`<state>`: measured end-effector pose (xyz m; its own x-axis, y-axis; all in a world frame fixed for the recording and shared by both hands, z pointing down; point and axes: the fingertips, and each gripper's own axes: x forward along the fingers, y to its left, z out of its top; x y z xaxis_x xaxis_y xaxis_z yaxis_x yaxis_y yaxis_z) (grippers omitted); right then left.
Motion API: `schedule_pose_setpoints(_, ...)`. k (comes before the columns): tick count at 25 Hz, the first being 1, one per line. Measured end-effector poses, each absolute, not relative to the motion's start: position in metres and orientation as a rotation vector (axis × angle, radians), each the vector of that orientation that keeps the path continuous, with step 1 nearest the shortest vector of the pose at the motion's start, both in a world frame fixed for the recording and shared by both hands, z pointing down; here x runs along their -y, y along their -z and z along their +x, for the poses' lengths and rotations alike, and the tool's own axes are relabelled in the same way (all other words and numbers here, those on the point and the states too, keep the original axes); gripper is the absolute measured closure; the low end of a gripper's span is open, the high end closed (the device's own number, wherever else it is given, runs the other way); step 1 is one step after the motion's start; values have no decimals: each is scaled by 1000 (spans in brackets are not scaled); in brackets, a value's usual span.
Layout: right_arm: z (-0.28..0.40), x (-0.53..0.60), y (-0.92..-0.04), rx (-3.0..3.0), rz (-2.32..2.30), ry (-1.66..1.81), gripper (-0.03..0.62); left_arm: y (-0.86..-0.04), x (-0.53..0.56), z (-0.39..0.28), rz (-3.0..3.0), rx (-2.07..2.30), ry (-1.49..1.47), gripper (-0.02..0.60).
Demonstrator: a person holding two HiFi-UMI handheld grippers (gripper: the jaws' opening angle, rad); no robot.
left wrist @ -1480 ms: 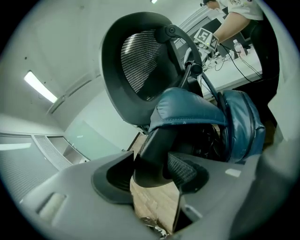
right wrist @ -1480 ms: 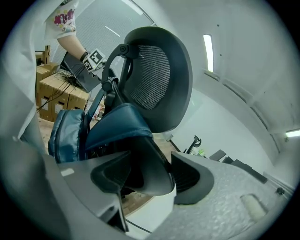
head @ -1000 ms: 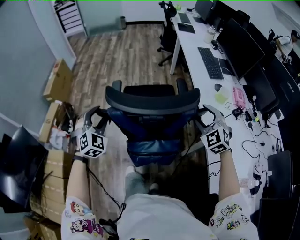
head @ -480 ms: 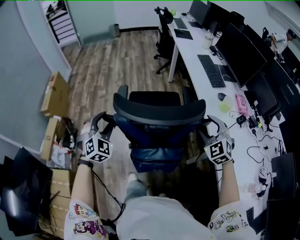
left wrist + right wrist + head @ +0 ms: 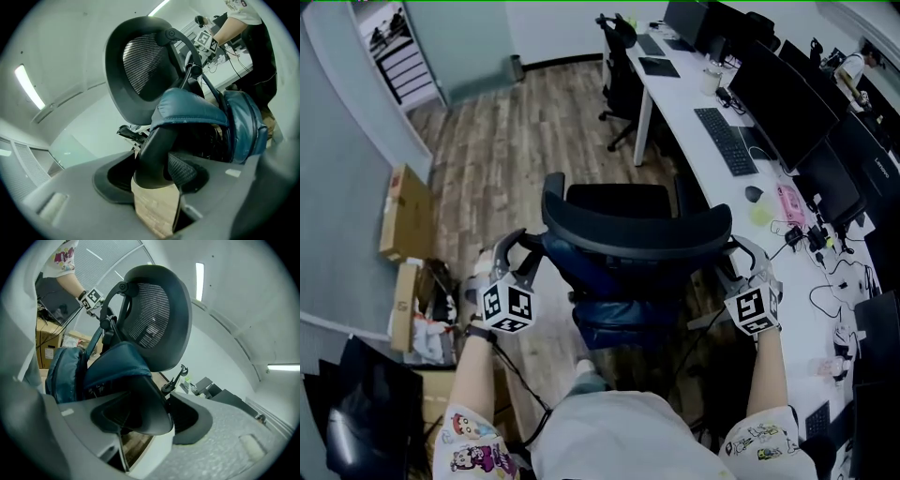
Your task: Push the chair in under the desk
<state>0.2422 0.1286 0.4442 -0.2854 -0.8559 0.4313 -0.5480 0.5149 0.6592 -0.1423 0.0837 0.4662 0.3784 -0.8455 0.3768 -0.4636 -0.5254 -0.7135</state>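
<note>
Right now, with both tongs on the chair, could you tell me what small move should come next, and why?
Probably swing the chair toward the desk: left tongs and right tongs clamp its backrest, but its seat faces along the aisle.

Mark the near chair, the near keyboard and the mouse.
near chair [image 5: 637, 239], head view, top of the backrest
near keyboard [image 5: 727, 141], head view, middle of the keys
mouse [image 5: 754, 193], head view, its back

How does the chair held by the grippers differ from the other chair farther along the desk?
The near chair is clamped by the left gripper and the right gripper; the far chair is untouched. The near chair carries a blue padded item behind its backrest; the far chair shows only black. Both are black office chairs beside the desk.
</note>
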Motion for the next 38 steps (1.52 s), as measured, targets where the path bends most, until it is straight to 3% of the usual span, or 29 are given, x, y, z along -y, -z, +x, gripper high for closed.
schedule_pose_setpoints(38, 240, -18, -447, 1862, 1311, 428, 339, -468, 87, -133, -2165, -983, 979, 356)
